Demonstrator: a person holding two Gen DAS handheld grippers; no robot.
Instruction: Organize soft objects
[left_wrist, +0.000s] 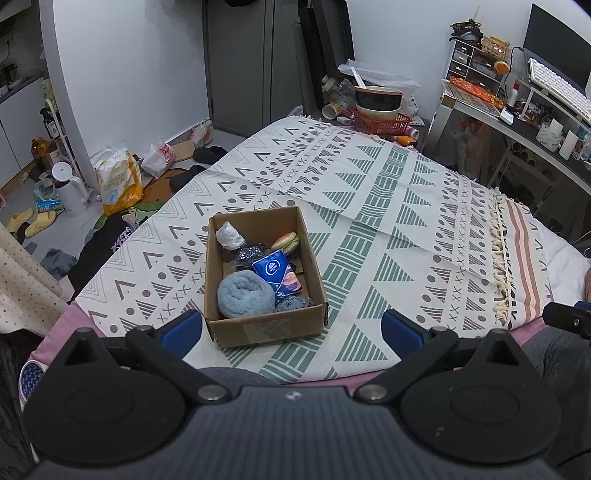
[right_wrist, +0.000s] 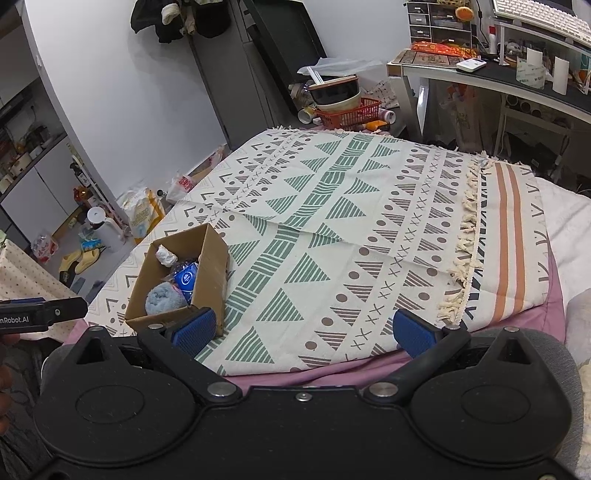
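Both grippers are held spread and empty over the near edge of the bed. The left gripper (left_wrist: 291, 328) is the nearer one — the cardboard box (left_wrist: 266, 326) lies straight ahead of it, its long side running away from it. From the right gripper (right_wrist: 303, 328) the box is off to the left. One box is counted, near the blanket's (left_wrist: 388, 206) near-left corner; inside are seen one blue fluffy roll (left_wrist: 245, 293), one blue tissue pack (left_wrist: 271, 269), one white wad (left_wrist: 229, 234), one burger-like toy (left_wrist: 286, 242) — other dark pieces cannot be told apart.

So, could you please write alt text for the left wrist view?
An open cardboard box sits on a patterned blanket, holding a fluffy blue-grey bundle, a blue packet and a burger-shaped toy. The open left claw hovers before it, holding nothing.
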